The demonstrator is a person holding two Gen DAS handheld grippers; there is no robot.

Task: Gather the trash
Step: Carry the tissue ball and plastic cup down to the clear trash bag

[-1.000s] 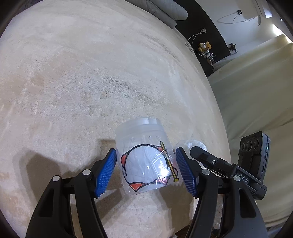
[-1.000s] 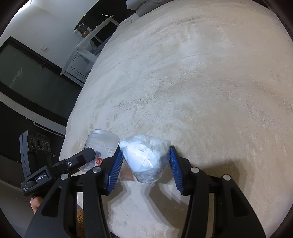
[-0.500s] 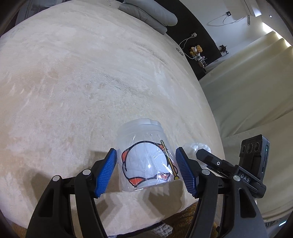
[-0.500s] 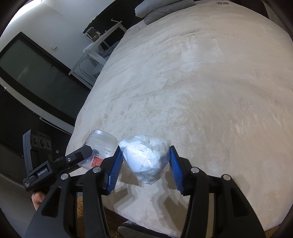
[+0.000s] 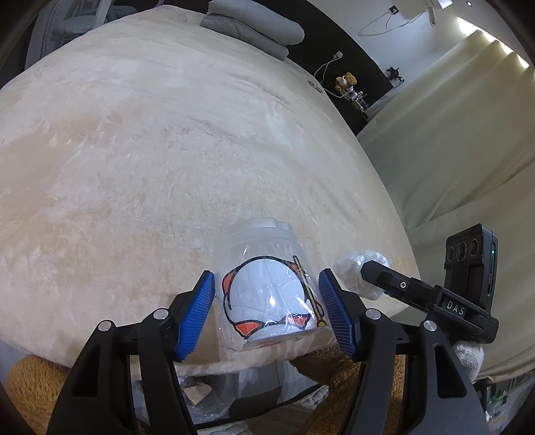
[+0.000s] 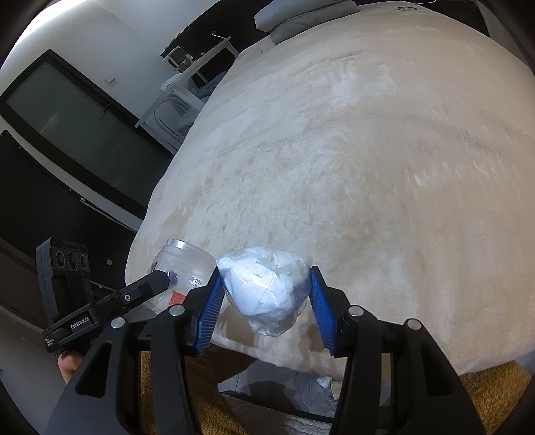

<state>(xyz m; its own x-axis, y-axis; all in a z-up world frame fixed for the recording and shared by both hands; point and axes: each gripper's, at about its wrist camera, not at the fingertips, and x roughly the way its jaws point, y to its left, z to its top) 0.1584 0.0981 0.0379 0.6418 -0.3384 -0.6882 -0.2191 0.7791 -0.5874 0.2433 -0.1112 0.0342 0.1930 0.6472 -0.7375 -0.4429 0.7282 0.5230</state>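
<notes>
Cream plush bed (image 5: 140,160) fills both views; brown rug (image 6: 200,381) below its edge. Left gripper (image 5: 267,311): jaws half open, clamped on clear plastic cup (image 5: 264,284) with cartoon print, held above bed edge. Right gripper (image 6: 264,301): jaws fairly narrow, clamped on crumpled white wad in clear wrap (image 6: 267,291). Left view alone shows cup's print, grey pillows (image 5: 254,30). Right view alone shows dark window (image 6: 67,110), white rack (image 6: 187,90).
</notes>
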